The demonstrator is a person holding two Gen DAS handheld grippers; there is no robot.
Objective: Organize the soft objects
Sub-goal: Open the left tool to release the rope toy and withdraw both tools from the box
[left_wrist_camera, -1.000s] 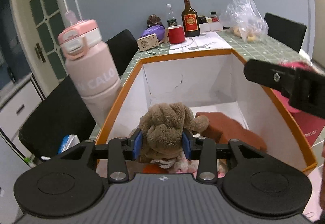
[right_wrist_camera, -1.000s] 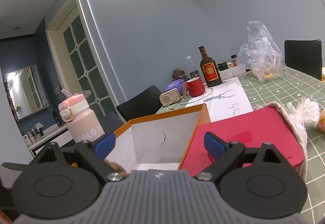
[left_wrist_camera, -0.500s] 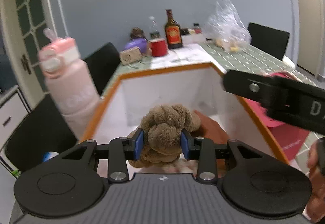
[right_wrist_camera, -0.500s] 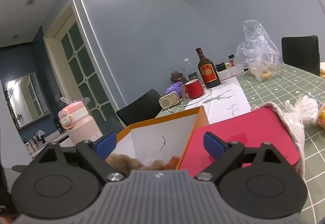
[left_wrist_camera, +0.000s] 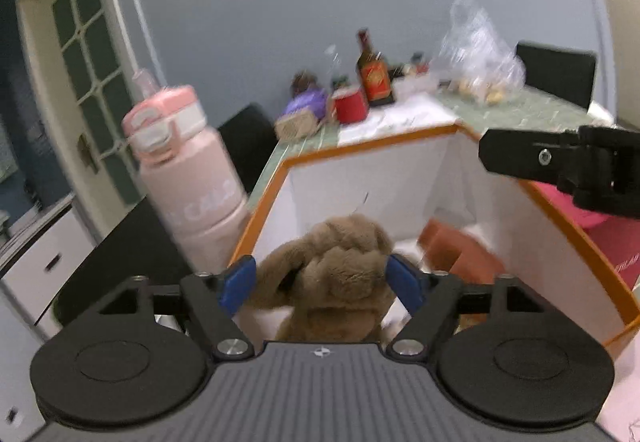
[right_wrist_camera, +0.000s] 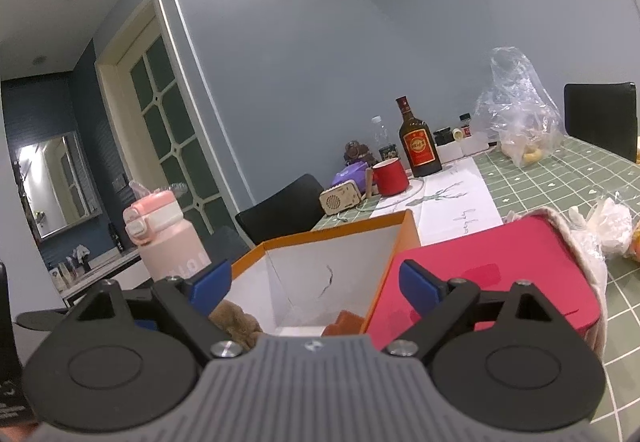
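Observation:
A brown plush toy point(left_wrist_camera: 336, 274) sits between the blue pads of my left gripper point(left_wrist_camera: 324, 282), over the near end of an orange-rimmed white box point(left_wrist_camera: 372, 181). The jaws stand wider than before, the left pad clear of the fur and the right pad at the toy's edge. A rust-brown soft item point(left_wrist_camera: 460, 254) lies inside the box. My right gripper point(right_wrist_camera: 314, 282) is open and empty, above the box's right wall point(right_wrist_camera: 396, 242); the plush point(right_wrist_camera: 234, 320) shows at its lower left. One right finger point(left_wrist_camera: 560, 161) shows in the left wrist view.
A pink water bottle point(left_wrist_camera: 184, 173) stands left of the box. A red box point(right_wrist_camera: 492, 274) lies right of it. At the table's far end are a red mug point(right_wrist_camera: 390, 175), a liquor bottle point(right_wrist_camera: 418, 145), a small radio point(right_wrist_camera: 340, 197) and a plastic bag point(right_wrist_camera: 520, 121).
My left gripper's jaws have spread apart, loosening from the brown plush toy, and the gripper has shifted slightly. The right gripper stayed open and moved little.

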